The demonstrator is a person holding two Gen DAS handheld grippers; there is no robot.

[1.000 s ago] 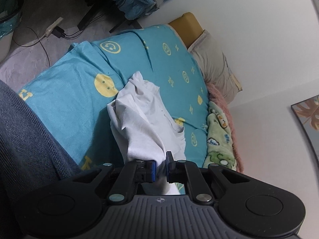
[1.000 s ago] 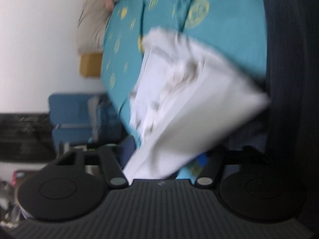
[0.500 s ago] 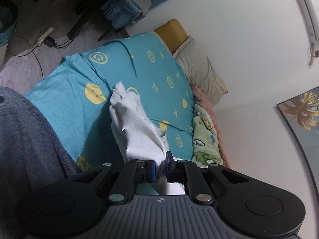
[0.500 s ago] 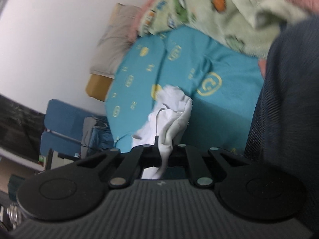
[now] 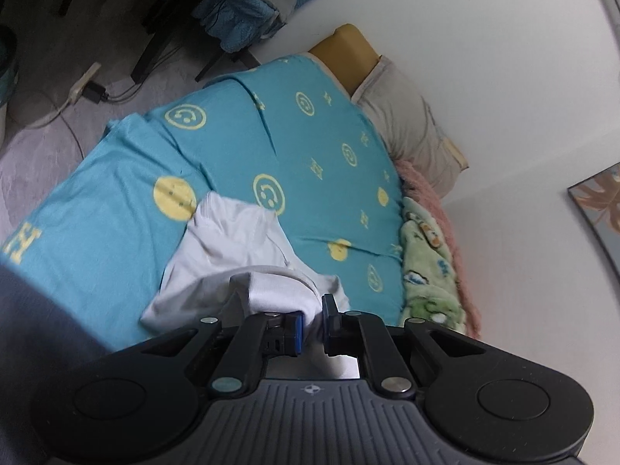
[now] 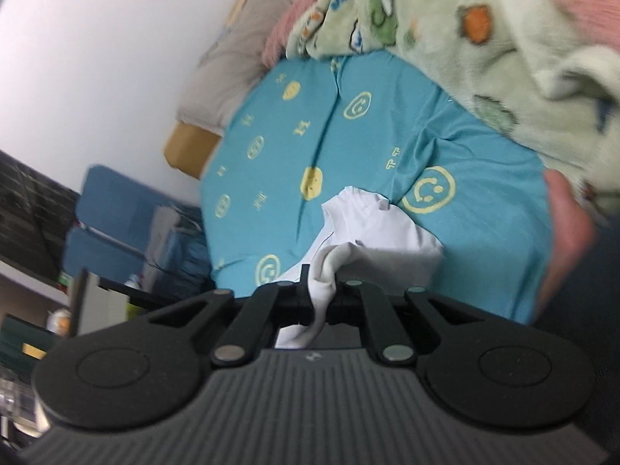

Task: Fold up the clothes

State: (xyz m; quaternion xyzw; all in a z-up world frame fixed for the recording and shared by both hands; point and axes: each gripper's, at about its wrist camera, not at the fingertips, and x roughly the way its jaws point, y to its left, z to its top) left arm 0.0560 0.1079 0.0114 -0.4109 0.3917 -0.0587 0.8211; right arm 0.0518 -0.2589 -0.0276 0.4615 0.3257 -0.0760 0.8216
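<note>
A white garment [image 5: 228,248] hangs crumpled over the near part of a bed with a teal smiley-print sheet [image 5: 294,147]. My left gripper [image 5: 313,323] is shut on a bunched edge of the garment, held above the bed. In the right wrist view the same white garment [image 6: 372,232] trails down to the sheet [image 6: 279,147]. My right gripper [image 6: 322,290] is shut on another bunched part of it. Most of the cloth between the two grips is slack and folded on itself.
A green printed blanket [image 5: 426,271] and pink fleece [image 5: 422,182] lie along the wall side of the bed, with a beige pillow [image 5: 410,131] at its head. Blue chairs [image 6: 116,209] and cables [image 5: 89,93] stand on the floor beside the bed. Dark trousers [image 5: 35,348] are close at left.
Both grippers have stayed shut on the garment and come lower toward the bed. The cloth, which hung stretched, now rests more spread on the sheet.
</note>
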